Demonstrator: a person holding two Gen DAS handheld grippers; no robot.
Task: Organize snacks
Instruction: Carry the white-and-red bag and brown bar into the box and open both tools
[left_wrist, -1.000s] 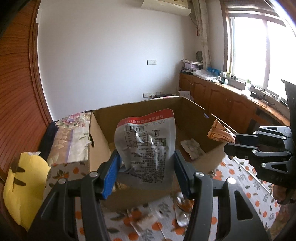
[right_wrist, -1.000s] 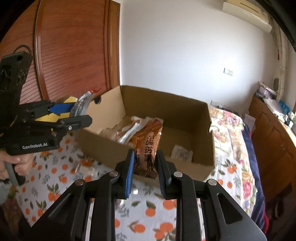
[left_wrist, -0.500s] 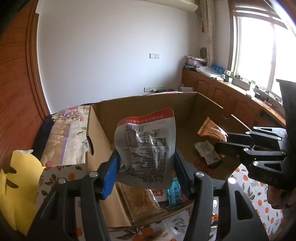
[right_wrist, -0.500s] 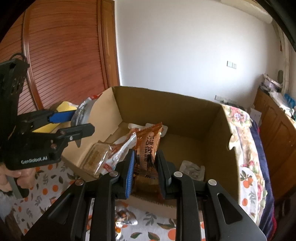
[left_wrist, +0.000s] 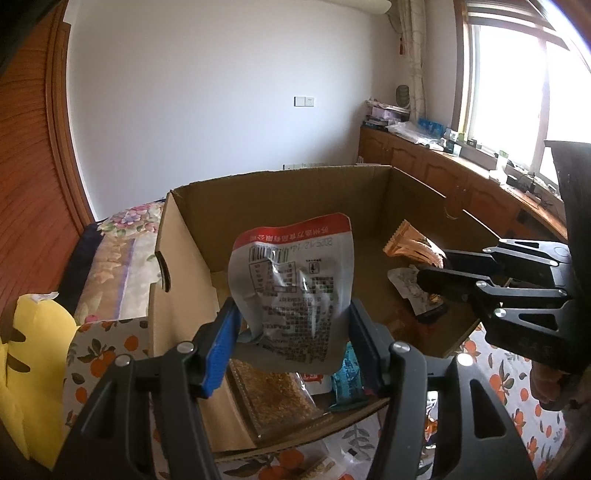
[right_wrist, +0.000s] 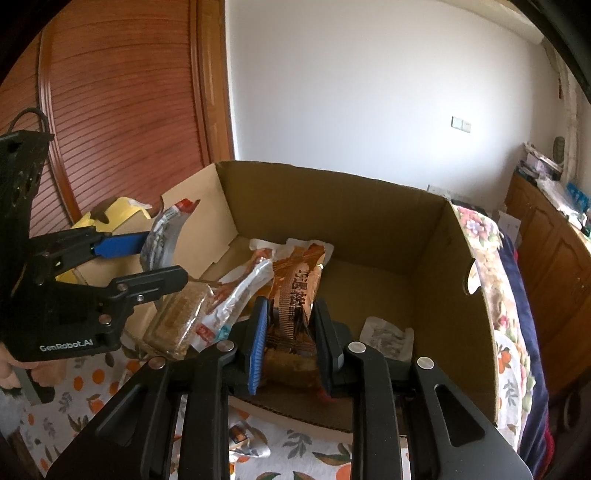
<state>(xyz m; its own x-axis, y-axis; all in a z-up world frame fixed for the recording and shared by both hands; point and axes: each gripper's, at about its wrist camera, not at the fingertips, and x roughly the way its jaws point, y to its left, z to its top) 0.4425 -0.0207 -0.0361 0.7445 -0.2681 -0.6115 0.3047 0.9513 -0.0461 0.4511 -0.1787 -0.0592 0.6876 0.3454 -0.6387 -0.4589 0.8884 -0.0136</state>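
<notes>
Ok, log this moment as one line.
left gripper: opening, silver pouch between fingers | right gripper: shut on orange packet | both over cardboard box

left wrist: close, downward | right wrist: same | shared: cardboard box (left_wrist: 280, 192)

Open brown cardboard box (right_wrist: 424, 258) on orange-patterned bedcover. Upright over near edge: silver foil pouch with red top band (left_wrist: 291, 295), crinkled, printed side showing; orange-brown striped wrapper (right_wrist: 295, 291). Inside, lying flat: clear-wrapped golden cracker pack (left_wrist: 273, 391), small white sachet (right_wrist: 386, 334).
</notes>
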